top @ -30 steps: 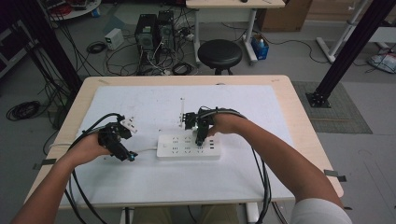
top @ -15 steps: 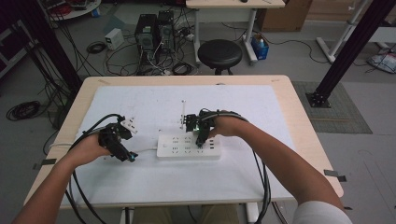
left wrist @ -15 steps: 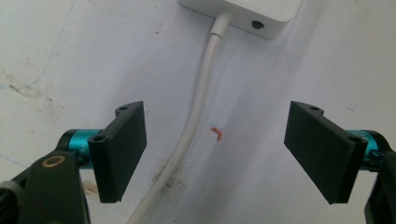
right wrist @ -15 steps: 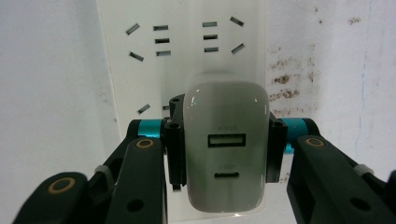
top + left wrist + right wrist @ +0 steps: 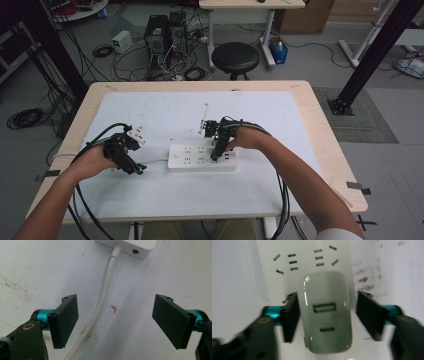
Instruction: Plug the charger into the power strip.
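Observation:
A white power strip (image 5: 200, 157) lies mid-table, its sockets (image 5: 304, 257) facing up. A white USB charger (image 5: 325, 312) stands plugged into it. My right gripper (image 5: 328, 297) points down over the charger (image 5: 216, 152); its jaws have just been opening and now stand either side of the charger, the right one clearly off it. My left gripper (image 5: 135, 167) hovers left of the strip, open, with the strip's white cable (image 5: 100, 307) running on the table between its fingers (image 5: 63, 320). The strip's end (image 5: 130, 245) lies just ahead.
A small white plug (image 5: 136, 134) lies on the white mat (image 5: 165, 110) behind my left hand. A thin white cord (image 5: 205, 112) lies behind the strip. Black gripper cables trail off the table's front edge (image 5: 200, 217). A stool (image 5: 235, 57) stands beyond the table.

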Demonstrator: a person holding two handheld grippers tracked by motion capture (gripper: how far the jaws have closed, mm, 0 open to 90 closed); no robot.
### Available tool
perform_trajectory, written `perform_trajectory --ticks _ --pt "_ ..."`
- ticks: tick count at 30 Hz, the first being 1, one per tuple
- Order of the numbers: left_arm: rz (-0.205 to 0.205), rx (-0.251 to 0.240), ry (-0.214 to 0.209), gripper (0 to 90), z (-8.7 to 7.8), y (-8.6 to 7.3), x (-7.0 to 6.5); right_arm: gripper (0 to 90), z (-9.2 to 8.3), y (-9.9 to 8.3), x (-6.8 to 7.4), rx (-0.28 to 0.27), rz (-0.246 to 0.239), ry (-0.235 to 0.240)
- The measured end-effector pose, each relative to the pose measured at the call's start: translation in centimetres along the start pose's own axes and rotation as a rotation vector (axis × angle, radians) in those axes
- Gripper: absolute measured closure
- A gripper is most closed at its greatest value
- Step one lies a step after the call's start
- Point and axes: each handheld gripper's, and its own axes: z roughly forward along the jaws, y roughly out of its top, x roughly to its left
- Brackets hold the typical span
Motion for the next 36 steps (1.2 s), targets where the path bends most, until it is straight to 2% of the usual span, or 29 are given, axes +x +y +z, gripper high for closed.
perform_trajectory --ticks 1,2,5,6,8,9,10,11,12,15,17,20,22,23,29,31,34,36 --pt "0.000 -0.002 0.001 21.1 0.0 0.0 0.0 24.0 -0.3 -0.3 -0.1 -0.024 0.021 0.008" --pt "-0.004 -0.002 0.001 21.1 -0.1 -0.1 0.1 24.0 -0.3 -0.3 -0.1 -0.024 0.021 0.008" --pt "-0.013 -0.009 0.006 21.1 -0.2 -0.2 0.2 19.9 -2.1 -1.0 -0.8 -0.125 0.069 0.035" --pt "-0.004 -0.008 0.004 21.1 -0.2 -0.2 0.1 19.6 -2.4 -1.0 -0.8 -0.152 0.071 0.027" --pt "-0.005 -0.012 0.006 21.1 -0.2 -0.2 0.1 19.6 -2.6 -1.1 -0.9 -0.173 0.065 0.025" --pt "-0.004 -0.011 0.006 21.1 -0.2 -0.1 0.1 19.5 -3.2 -1.1 -0.7 -0.181 0.087 0.012" --pt "-0.004 -0.011 0.006 21.1 -0.2 -0.1 0.1 19.5 -3.2 -1.1 -0.7 -0.181 0.087 0.012" --pt "-0.010 -0.017 0.006 21.1 -0.2 -0.1 0.1 11.9 -3.8 -1.3 -0.5 -0.200 0.116 -0.020" --pt "-0.013 -0.019 0.006 21.1 -0.2 -0.1 0.1 9.7 -4.0 -1.4 -0.5 -0.208 0.116 -0.028" --pt "-0.009 -0.020 0.004 21.1 -0.2 -0.1 0.2 9.6 -4.6 -1.6 -0.3 -0.216 0.126 -0.054" --pt "-0.009 -0.022 0.006 21.1 -0.3 -0.1 0.2 9.6 -5.7 -2.2 -0.4 -0.227 0.142 -0.079" --pt "-0.014 -0.029 0.004 21.1 -0.3 -0.1 0.2 9.6 -6.7 -2.8 -0.2 -0.208 0.126 -0.097" --pt "-0.008 -0.026 0.004 21.1 -0.4 0.0 0.3 9.3 -7.4 -3.3 0.0 -0.195 0.135 -0.128" --pt "-0.008 -0.026 0.004 21.1 -0.4 0.0 0.3 0.2 -7.7 -3.6 0.0 -0.189 0.141 -0.139" --pt "0.012 -0.030 0.008 21.1 -0.8 0.5 0.3 0.7 -9.7 -6.2 0.3 -0.192 0.205 -0.184" --pt "0.011 -0.033 0.007 21.1 -0.9 0.7 0.4 0.7 -10.0 -6.8 0.4 -0.195 0.214 -0.190" --pt "0.010 -0.039 0.008 21.1 -1.1 0.8 0.5 0.7 -10.7 -8.9 1.1 -0.197 0.252 -0.192" --pt "0.008 -0.041 0.026 21.1 -1.2 0.8 0.4 0.7 -10.9 -9.9 1.6 -0.196 0.268 -0.192"
